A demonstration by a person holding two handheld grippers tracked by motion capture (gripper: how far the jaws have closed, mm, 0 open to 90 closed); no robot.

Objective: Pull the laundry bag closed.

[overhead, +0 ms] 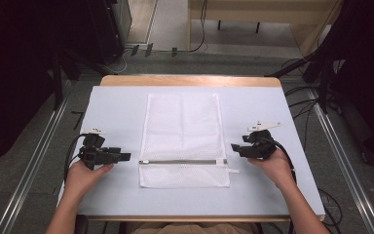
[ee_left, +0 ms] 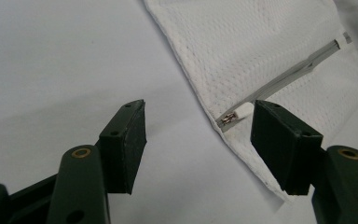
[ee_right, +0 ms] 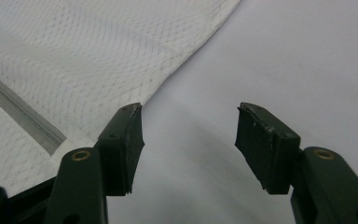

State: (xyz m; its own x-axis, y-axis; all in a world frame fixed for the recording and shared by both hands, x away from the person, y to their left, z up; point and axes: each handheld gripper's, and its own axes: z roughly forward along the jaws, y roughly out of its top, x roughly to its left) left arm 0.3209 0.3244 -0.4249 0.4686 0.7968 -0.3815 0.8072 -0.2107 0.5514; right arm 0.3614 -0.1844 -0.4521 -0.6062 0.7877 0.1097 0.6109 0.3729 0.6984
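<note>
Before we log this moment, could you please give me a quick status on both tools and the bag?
Left tool open, right tool open, nothing held. White mesh zippered laundry bag flat between them, zipper closed. Nothing in the way.

The left gripper (overhead: 124,156) sits at the near left, held in the left hand (overhead: 84,176), jaws apart and pointing right. The right gripper (overhead: 234,146) sits at the near right, held in the right hand (overhead: 274,167), jaws apart and pointing left. Both forearms come in from the near edge.

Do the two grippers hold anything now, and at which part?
Nothing is held: the left gripper and right gripper stand open beside the mesh bag.
</note>
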